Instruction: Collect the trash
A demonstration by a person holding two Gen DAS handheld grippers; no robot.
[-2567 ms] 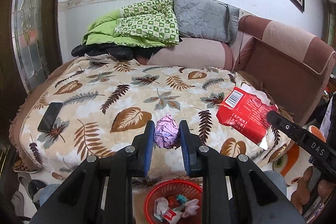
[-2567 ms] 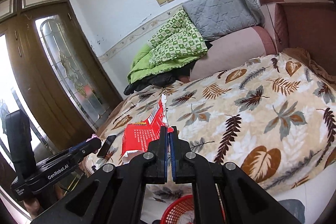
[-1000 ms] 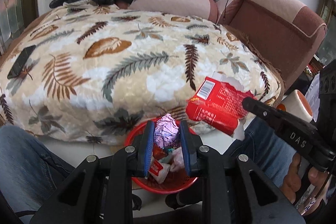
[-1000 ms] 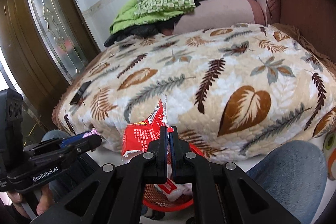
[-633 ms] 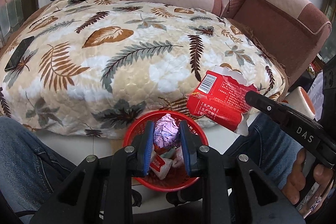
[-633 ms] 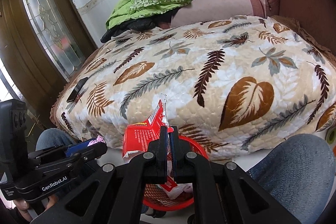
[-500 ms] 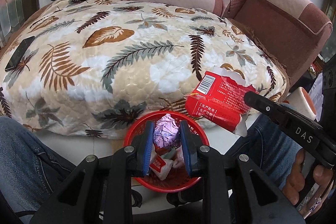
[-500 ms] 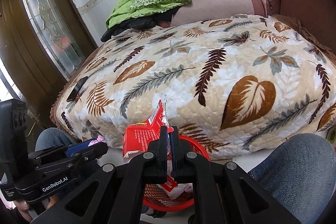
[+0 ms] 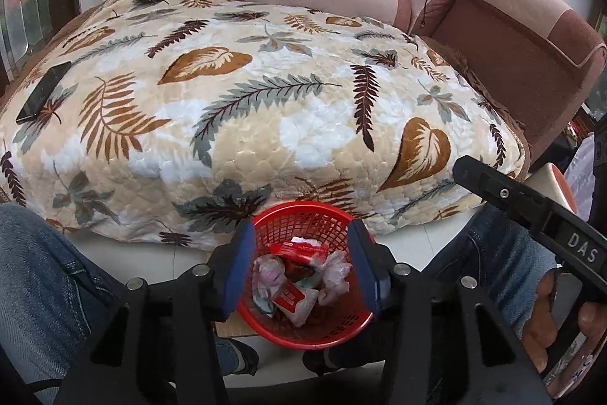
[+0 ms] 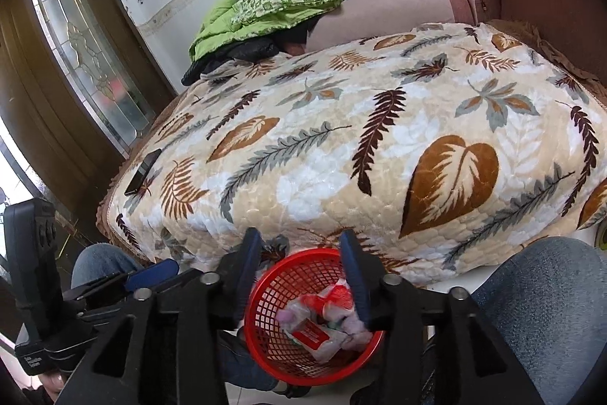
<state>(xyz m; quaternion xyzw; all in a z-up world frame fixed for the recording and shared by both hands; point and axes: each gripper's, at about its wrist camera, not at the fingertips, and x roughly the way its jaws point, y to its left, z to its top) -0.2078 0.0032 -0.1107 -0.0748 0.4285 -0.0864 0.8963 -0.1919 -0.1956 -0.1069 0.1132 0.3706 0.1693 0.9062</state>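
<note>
Release step underway: left gripper point(image 9: 299, 262) and right gripper point(image 10: 301, 274), jaws just opened and empty, hover above red basket point(image 9: 330, 334) holding dropped wrappers point(image 9: 294, 285); next, seek remaining trash.

Both claws, left claw point(image 9: 299, 266) and right claw point(image 10: 301, 274), just opened, wrappers now down in red basket point(image 9: 334, 331).

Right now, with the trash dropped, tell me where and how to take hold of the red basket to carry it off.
Grip the red basket by its rim on the near side, coming down from above with one pad inside and one outside. The basket stands upright on the floor, open at the top, and its mesh wall looks thin enough to pinch. The bed cover crowds the far rim, so that side is probably harder to reach.
</note>
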